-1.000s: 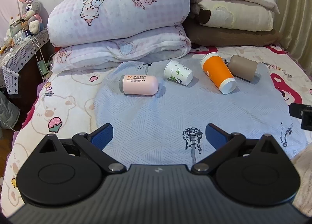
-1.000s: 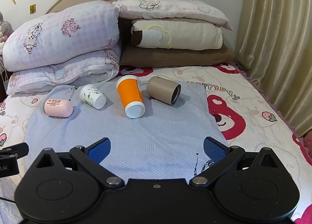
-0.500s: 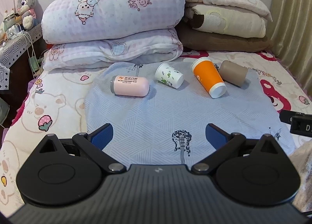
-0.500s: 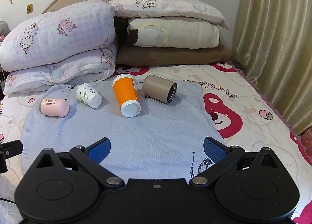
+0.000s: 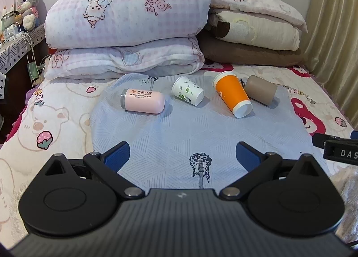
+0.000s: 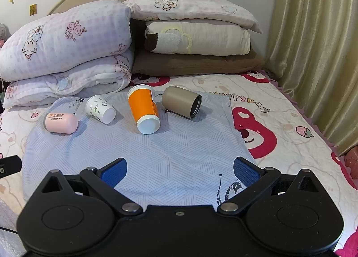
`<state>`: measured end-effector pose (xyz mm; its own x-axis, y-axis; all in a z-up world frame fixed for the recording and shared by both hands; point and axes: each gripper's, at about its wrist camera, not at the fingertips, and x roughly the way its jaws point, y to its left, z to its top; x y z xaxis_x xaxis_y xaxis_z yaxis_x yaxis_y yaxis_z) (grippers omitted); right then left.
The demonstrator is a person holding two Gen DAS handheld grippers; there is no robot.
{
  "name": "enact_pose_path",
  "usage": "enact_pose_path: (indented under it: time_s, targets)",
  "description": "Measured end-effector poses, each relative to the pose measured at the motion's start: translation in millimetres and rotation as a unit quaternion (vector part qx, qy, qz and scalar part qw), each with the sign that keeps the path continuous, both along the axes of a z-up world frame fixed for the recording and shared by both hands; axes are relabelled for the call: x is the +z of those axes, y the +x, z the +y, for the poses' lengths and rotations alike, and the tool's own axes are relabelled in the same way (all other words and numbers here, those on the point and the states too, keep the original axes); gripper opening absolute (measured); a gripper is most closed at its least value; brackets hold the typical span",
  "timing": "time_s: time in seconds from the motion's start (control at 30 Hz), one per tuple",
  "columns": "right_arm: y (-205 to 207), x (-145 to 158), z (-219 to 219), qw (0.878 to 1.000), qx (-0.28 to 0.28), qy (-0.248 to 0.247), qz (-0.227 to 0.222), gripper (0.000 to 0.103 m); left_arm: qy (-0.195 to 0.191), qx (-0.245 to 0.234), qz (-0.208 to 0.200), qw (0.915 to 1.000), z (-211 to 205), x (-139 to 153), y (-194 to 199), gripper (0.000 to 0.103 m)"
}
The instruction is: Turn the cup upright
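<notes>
Several cups lie on their sides on a light blue cloth [image 5: 179, 136] on the bed: a pink cup [image 5: 143, 101] [image 6: 60, 122], a white cup with green print [image 5: 188, 94] [image 6: 100, 109], an orange cup [image 5: 232, 94] [image 6: 144, 110] and a brown cup [image 5: 260, 93] [image 6: 181, 104]. My left gripper [image 5: 182, 156] is open and empty, well short of the cups. My right gripper [image 6: 180, 170] is open and empty, also well short of them.
Folded quilts [image 5: 125, 28] and stacked pillows [image 6: 197, 39] lie behind the cups. A bedside table [image 5: 13, 44] with cables stands at the left, a curtain [image 6: 317, 44] at the right. Part of the right gripper [image 5: 337, 150] shows at the left view's right edge.
Both grippers have drifted a little; the cups sit slightly lower and closer in the left wrist view. The cups have not moved on the cloth. Both grippers stay open.
</notes>
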<state>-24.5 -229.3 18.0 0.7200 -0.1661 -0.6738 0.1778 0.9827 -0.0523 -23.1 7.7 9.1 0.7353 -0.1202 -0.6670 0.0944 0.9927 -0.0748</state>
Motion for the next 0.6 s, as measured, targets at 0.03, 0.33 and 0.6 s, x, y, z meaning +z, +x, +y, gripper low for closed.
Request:
enact_pose_path:
  time_s: [0.03, 0.33, 0.6]
  targets:
    - [-0.1, -0.1, 0.0, 1.0, 0.0, 0.0, 0.0, 0.103, 0.001, 0.0, 0.001, 1.0, 0.7, -0.1, 0.3, 0.103]
    - [-0.5, -1.4, -2.2, 1.0, 0.001, -0.002, 0.002, 0.103, -0.021, 0.014, 0.001, 0.9997, 12.3, -0.5, 1.4, 0.103]
    - [-0.3, -1.1, -3.1, 1.0, 0.003, -0.002, 0.002, 0.103, -0.033, 0.02, 0.013, 0.9992, 19.5, -2.6, 5.5, 0.103]
